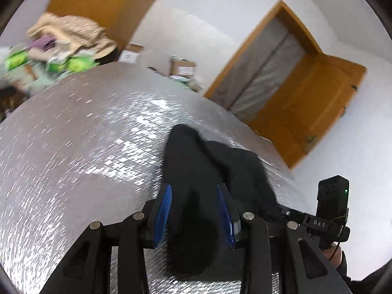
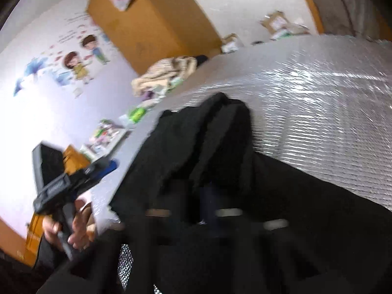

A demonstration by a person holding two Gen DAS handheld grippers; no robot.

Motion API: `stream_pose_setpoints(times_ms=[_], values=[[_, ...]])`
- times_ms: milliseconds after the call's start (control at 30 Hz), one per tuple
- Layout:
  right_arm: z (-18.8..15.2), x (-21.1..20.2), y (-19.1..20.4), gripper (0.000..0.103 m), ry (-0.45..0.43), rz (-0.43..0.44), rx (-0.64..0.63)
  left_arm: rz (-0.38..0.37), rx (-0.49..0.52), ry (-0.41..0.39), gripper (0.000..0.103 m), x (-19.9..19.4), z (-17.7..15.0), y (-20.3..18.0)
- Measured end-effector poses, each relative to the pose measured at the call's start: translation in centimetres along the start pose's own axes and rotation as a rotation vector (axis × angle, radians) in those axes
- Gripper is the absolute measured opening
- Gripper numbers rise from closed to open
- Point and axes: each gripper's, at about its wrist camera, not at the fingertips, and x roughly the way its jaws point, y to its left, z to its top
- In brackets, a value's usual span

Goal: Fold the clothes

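Observation:
A black garment (image 1: 196,161) lies bunched on the silver quilted table cover (image 1: 80,147). One end of it runs back between the blue pads (image 1: 163,210) of my left gripper (image 1: 193,188). The bunch fills the whole gap, so the jaws stand fairly wide, shut on it. In the right wrist view the black garment (image 2: 208,142) is draped over my right gripper (image 2: 208,196) and hides its fingers, which sit close together, shut on the cloth. The left gripper (image 2: 73,178), in a person's hand (image 2: 78,230), is at the garment's left edge.
A beige cloth pile (image 1: 71,31) and green packets (image 1: 76,65) sit at the table's far left. Cardboard boxes (image 1: 182,67) stand behind the table. A wooden door (image 1: 318,103) is at the right, and a wall with cartoon stickers (image 2: 78,61) at the left. Bare silver cover (image 2: 318,122) spreads right of the garment.

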Motion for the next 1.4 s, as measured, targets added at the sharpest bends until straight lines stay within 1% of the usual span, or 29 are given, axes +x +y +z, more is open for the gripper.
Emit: stream_pose_setpoints(times_ms=[100, 200, 233, 267, 333, 400, 467, 533, 633, 700, 767, 867, 967, 1067, 1100, 1167, 1233, 1333, 1367, 1400], values=[[-0.2, -0.6, -1.2, 0.005, -0.012, -0.009, 0.051, 0.016, -0.004, 0.003, 0.038, -0.4, -0.8, 0.3], [-0.7, -1.5, -2.1, 0.01, -0.029, -0.007, 0.092, 0.026, 0.003, 0.012, 0.038, -0.5, -1.4, 0.4], [-0.8, -1.8, -2.4, 0.016, -0.034, -0.006, 0.106, 0.029, 0.01, 0.017, 0.038, -0.4, -1.5, 0.3], [-1.0, -2.1, -2.7, 0.028, -0.04, -0.005, 0.12, 0.033, 0.018, 0.022, 0.038, -0.2, -1.6, 0.1], [-1.2, -2.9, -3.3, 0.04, -0.061, 0.011, 0.153, 0.044, 0.036, 0.033, 0.038, 0.0, -2.0, -0.2], [-1.4, -3.5, -4.0, 0.041, -0.079, 0.054, 0.188, 0.057, 0.049, 0.041, 0.038, 0.3, -2.3, -0.4], [-1.3, -3.6, -3.8, 0.048, -0.075, 0.077, 0.189, 0.071, 0.063, 0.054, 0.038, 0.7, -2.7, -0.6], [-1.1, -3.3, -3.2, 0.051, -0.058, 0.075, 0.16, 0.094, 0.082, 0.066, 0.038, 1.1, -3.1, -0.9], [-1.0, -2.4, -1.9, 0.053, -0.017, 0.057, 0.105, 0.135, 0.108, 0.091, 0.038, 1.8, -3.8, -1.0], [-1.0, -1.5, -1.5, 0.054, 0.025, -0.005, 0.072, 0.137, 0.117, 0.08, 0.039, 1.9, -4.0, -1.0], [-0.9, -0.9, -1.4, 0.054, 0.045, -0.032, 0.062, 0.136, 0.118, 0.078, 0.039, 1.9, -4.0, -0.9], [-0.6, -0.5, -1.5, 0.055, 0.049, -0.033, 0.073, 0.13, 0.112, 0.082, 0.039, 1.9, -3.9, -0.8], [-0.2, 0.0, -2.3, 0.055, 0.053, -0.022, 0.119, 0.124, 0.108, 0.089, 0.039, 2.0, -3.8, -0.6], [-0.1, 0.0, -2.2, 0.054, 0.058, -0.003, 0.128, 0.121, 0.111, 0.093, 0.039, 2.1, -3.8, -0.5], [-0.1, -0.2, -2.3, 0.053, 0.053, 0.005, 0.133, 0.12, 0.112, 0.093, 0.039, 2.0, -3.8, -0.5], [0.1, -0.5, -2.5, 0.042, 0.044, 0.024, 0.148, 0.118, 0.107, 0.094, 0.039, 2.0, -3.8, -0.4], [0.1, -0.5, -2.9, 0.039, 0.049, 0.041, 0.172, 0.117, 0.101, 0.096, 0.039, 2.0, -3.8, -0.4], [0.1, -0.1, -3.8, 0.039, 0.079, 0.067, 0.225, 0.122, 0.099, 0.098, 0.037, 2.0, -3.7, -0.4], [0.2, 0.1, -4.0, 0.038, 0.085, 0.073, 0.237, 0.121, 0.092, 0.102, 0.035, 2.0, -3.7, -0.3], [0.3, 0.0, -4.0, 0.034, 0.084, 0.072, 0.233, 0.12, 0.084, 0.106, 0.027, 2.0, -3.6, -0.2]])
